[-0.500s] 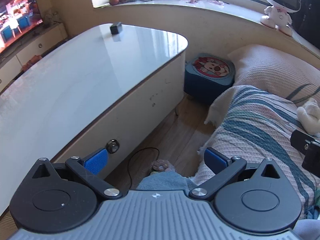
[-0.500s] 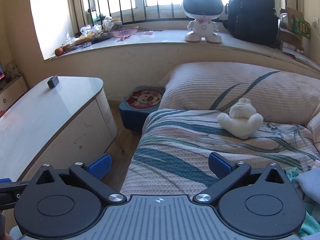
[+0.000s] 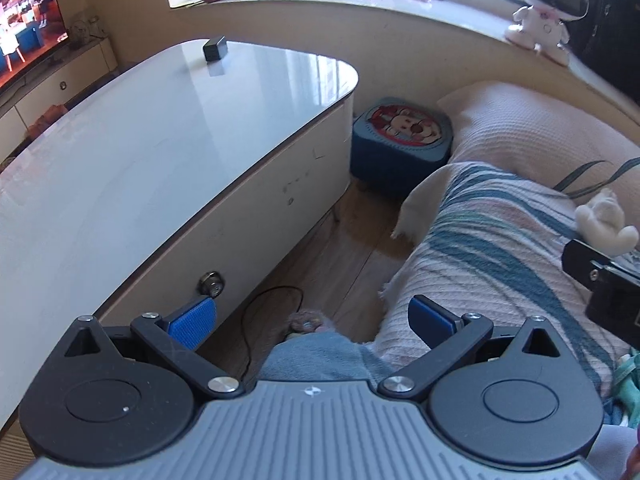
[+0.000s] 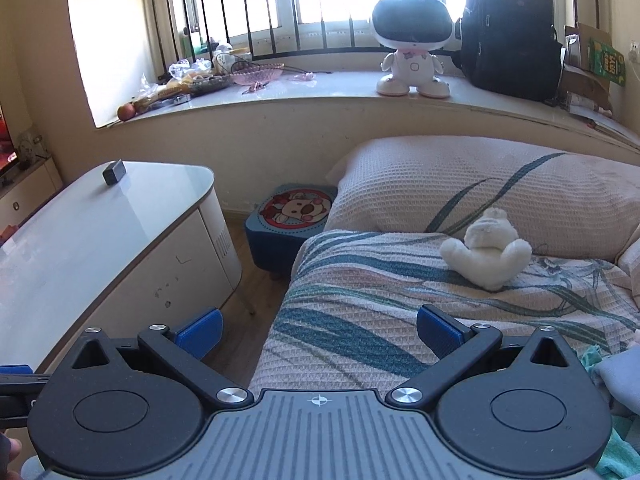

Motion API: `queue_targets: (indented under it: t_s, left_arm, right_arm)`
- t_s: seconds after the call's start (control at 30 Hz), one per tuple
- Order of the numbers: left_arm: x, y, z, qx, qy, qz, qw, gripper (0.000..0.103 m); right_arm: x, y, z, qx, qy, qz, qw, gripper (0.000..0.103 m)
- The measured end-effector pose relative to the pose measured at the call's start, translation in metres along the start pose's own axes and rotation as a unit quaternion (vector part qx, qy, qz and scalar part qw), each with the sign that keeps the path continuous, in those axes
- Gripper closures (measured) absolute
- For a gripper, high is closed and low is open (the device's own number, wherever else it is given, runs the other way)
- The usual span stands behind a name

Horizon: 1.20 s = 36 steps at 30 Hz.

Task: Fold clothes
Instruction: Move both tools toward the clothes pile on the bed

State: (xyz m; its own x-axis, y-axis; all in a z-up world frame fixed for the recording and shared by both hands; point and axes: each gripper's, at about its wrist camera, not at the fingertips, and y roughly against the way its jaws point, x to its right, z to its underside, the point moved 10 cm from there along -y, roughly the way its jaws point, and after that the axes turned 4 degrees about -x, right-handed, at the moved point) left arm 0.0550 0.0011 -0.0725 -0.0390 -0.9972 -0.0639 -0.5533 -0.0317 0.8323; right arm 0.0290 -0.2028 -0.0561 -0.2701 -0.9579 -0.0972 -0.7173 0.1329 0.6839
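Gleaming white table (image 3: 120, 168) beside striped sofa (image 4: 380, 292).

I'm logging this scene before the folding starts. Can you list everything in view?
table: one, white, left.
small box: one, black, on the table's far end.
stool: one, blue, cartoon top, on the floor.
pillow: one, beige, head of bed.
bedspread: one, striped teal.
plush toy: one, white, on bedspread.
toy robot: one, white, windowsill.
backpack: one, black, windowsill.
clothes: teal and pale, right edge.
left gripper: jaws open, empty.
right gripper: jaws open, empty.
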Motion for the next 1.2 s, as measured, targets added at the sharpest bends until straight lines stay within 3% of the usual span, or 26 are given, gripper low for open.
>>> queue_targets:
  t_s: [0.1, 0.23, 0.37, 0.43, 0.57, 0.73, 0.87, 0.97, 1.2]
  left_arm:
    - [0.003, 0.003, -0.001, 0.000, -0.002, 0.009, 1.0000, 0.000]
    - [0.006, 0.000, 0.006, -0.030, 0.003, 0.044, 0.9986, 0.000]
    - [0.010, 0.005, 0.008, -0.034, -0.029, 0.018, 0.9988, 0.000]
    - [0.013, 0.011, 0.008, -0.026, -0.039, 0.019, 0.9987, 0.000]
    - [0.023, 0.028, 0.005, 0.007, -0.041, 0.058, 0.9974, 0.000]
    - [0.035, 0.041, 0.002, 0.034, -0.052, 0.076, 0.9951, 0.000]
    - [0.043, 0.033, 0.004, 0.011, -0.045, 0.110, 0.9928, 0.000]
    - [0.048, 0.028, 0.003, 0.007, -0.049, 0.098, 0.9940, 0.000]
    - [0.079, 0.030, 0.010, -0.007, -0.097, 0.125, 0.9873, 0.000]
  right_arm:
    - [0.002, 0.000, -0.001, 0.001, -0.003, 0.001, 1.000, 0.000]
    - [0.003, 0.000, -0.003, 0.001, -0.005, 0.001, 1.000, 0.000]
    - [0.003, 0.002, -0.004, 0.006, -0.009, -0.001, 1.000, 0.000]
    - [0.004, 0.003, -0.005, 0.007, -0.009, -0.001, 1.000, 0.000]
    - [0.011, 0.007, -0.007, 0.013, -0.008, 0.006, 1.000, 0.000]
    - [0.050, 0.021, -0.012, 0.040, -0.002, 0.089, 0.995, 0.000]
    - [0.097, 0.030, -0.005, 0.033, -0.021, 0.166, 0.985, 0.000]
    - [0.131, 0.045, 0.007, 0.031, -0.043, 0.208, 0.977, 0.000]
    - [0.197, 0.087, 0.034, 0.044, -0.096, 0.314, 0.944, 0.000]
